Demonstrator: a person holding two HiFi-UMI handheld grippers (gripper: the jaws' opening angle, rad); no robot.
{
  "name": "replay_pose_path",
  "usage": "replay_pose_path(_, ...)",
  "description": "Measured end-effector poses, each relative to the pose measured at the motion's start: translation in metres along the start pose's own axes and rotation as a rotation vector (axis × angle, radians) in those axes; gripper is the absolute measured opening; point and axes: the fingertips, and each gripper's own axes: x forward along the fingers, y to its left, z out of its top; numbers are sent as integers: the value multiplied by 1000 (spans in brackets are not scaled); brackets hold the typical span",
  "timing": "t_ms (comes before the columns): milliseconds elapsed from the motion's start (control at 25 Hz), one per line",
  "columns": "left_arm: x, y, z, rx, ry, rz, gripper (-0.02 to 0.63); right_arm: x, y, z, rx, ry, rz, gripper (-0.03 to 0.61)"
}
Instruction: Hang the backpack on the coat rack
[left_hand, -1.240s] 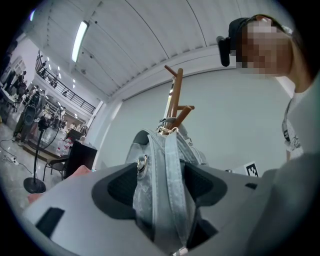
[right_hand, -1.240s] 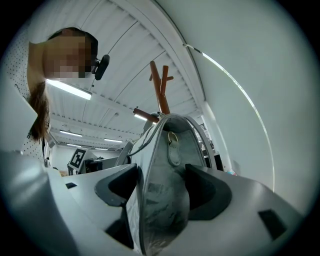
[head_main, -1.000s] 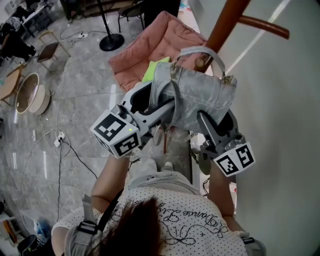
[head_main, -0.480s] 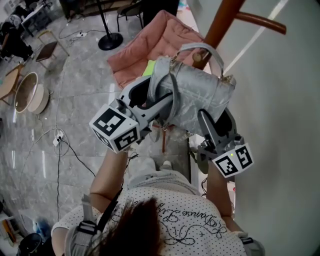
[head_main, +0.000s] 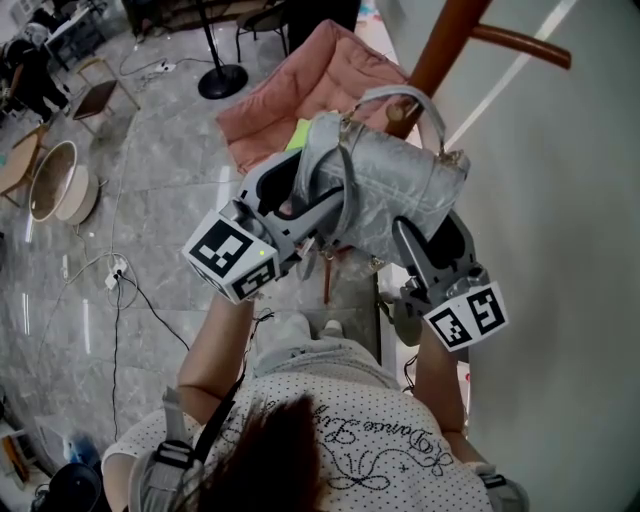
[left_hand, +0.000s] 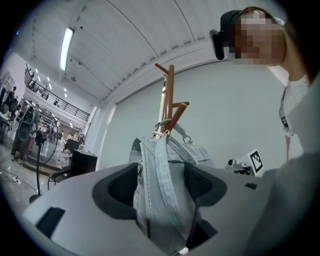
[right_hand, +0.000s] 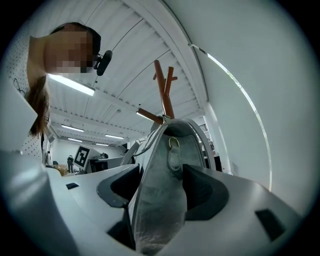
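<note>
The coat rack (head_main: 440, 48) stands as a brown trunk against the pale wall, and the grey quilted backpack (head_main: 395, 190) is held up against it, well above the floor (head_main: 160, 200) and the pink cushion (head_main: 330, 80) below.

Both tongs are clenched on the bag. The left tongs (left_hand: 162, 185) grip one end with a shoulder strap (left_hand: 156, 150) caught between the pads. The right tongs (right_hand: 162, 187) have just been closing a little and press on the other end.

The top handle (head_main: 400, 97) arcs over the tip of a short upward peg (left_hand: 177, 116). From the head view I cannot tell whether the loop sits down at the root of that peg or only rests near its end.

The main risk I judge is a release while the loop is shallow: the bag's weight would drag the handle off the tip and drop it towards the cushion. A second risk is uneven letting go. If one end is freed first, the bag swings about the peg and may work the loop loose. The strap pinched in the left tongs could also snag as that hand withdraws and tug the bag outward. Pushing the bag hard against the trunk might rock the rack itself
</note>
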Motion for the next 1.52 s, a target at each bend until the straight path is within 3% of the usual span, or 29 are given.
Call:
replay_pose_path(320,-10,-7,0,122,25,38,271,-6,5,-2,-89,51,-16,282)
replay_pose_path(800,-26,-6,-3,137,29,89,270,-25,-4,10,-107,28,-31,271)
replay_pose_path(960,-34,-2,4,169,8,116,199,-30,-7,10,-93,-2,-40,249)
replay_pose_path(1520,-35,-6,14,179,1,113,109,-39,-9,33,-158,-65,-68,132)
